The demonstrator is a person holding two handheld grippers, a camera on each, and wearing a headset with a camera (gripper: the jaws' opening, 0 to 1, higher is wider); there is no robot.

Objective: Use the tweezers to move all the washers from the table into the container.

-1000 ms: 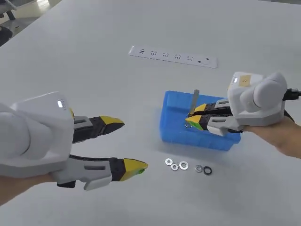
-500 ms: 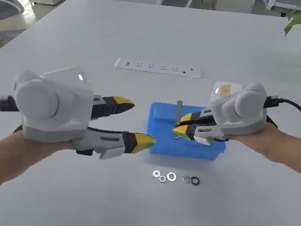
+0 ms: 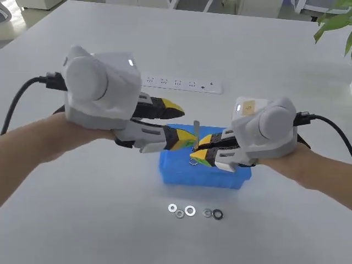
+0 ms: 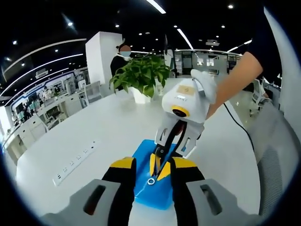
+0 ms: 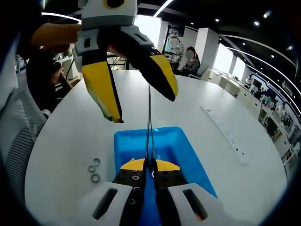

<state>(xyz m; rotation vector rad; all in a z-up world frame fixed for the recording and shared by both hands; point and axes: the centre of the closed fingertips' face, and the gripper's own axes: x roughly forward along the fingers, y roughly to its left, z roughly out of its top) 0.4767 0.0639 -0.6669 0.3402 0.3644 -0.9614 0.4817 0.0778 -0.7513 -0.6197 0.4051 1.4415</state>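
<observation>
Closest in, five washers lie in a short row on the white worktop, a little apart from the front wall of the blue container just behind them. Over the container, the right claw is clenched on the tweezers. Their handle end sticks up above the claw while the tips point down into the container. At those tips a single washer hangs above the blue floor, seemingly pinched, though the tips are too small to be sure. The left claw hovers just beside the right one over the container's left side, its jaws spread wide and holding nothing. Farther back a white power strip lies flat on the worktop, and green plant leaves edge in at the far right corner.
</observation>
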